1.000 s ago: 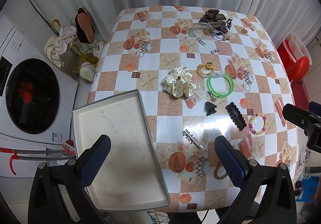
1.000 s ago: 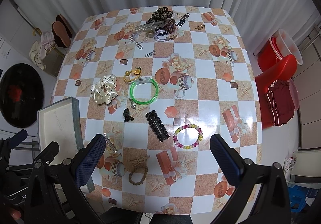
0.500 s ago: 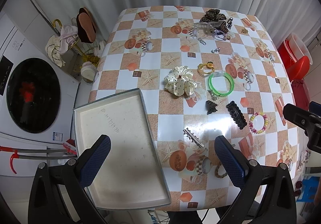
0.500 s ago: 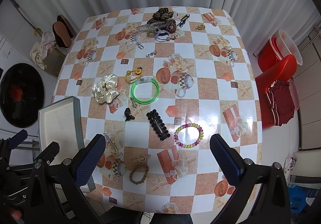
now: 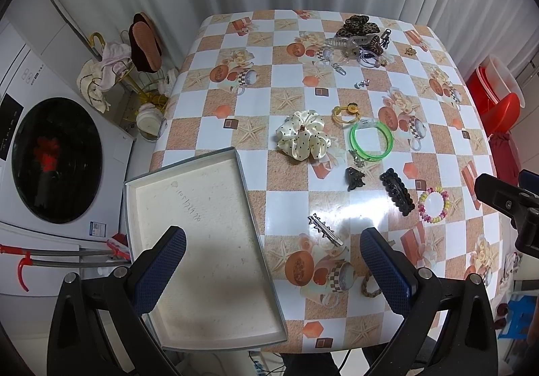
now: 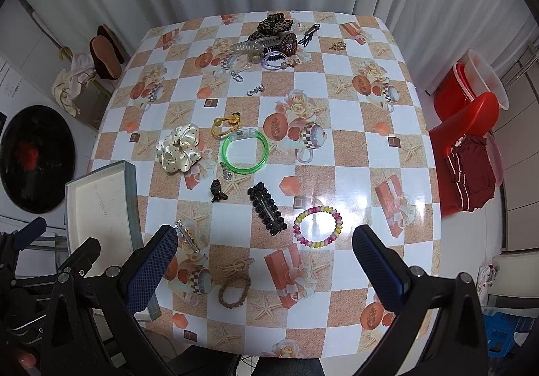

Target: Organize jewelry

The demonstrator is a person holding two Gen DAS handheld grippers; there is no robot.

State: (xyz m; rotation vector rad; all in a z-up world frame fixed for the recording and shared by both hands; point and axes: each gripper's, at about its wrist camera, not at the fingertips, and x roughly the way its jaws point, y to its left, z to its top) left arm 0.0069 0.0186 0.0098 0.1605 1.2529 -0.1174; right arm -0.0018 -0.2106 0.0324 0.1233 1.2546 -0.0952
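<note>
**A:** Both grippers hung above the table (image 6: 353, 154), and each camera had its own story. The right wrist view gave us a brown braided bracelet (image 6: 234, 292) near the front edge, lying whole; from the left wrist it was half hidden behind a fingertip.

**B:** And the left wrist view caught the washing machine (image 5: 55, 160) with something red behind its dark door, plus the whole floor of the shallow grey tray (image 5: 205, 241) at the table's front left corner. Nothing lay in it. There was faint handwriting on that floor, digits perhaps, too pale to read.

**A:** Left gripper (image 5: 273, 268) had its blue pads wide apart, holding nothing, poised over the tray's right rim. A silver toothed hair clip (image 5: 325, 229) lay between the pads on the cloth.

**B:** Right gripper (image 6: 264, 261) was spread just as wide and bare. The jewelry was loose on the checked cloth: pastel bead bracelet (image 6: 318, 226) beside a black beaded barrette (image 6: 267, 208), green bangle (image 6: 245, 153) mid-table, cream dotted scrunchie (image 6: 179, 147) to its left.

**A:** A small dark claw clip (image 6: 218, 193) sat just below the bangle, a yellow hair tie (image 6: 227, 125) just above. At the far edge, a heap of clips and ties (image 6: 273, 39) touched one another.

**B:** Red plastic tubs (image 6: 471, 86) stood off to the right.
</note>
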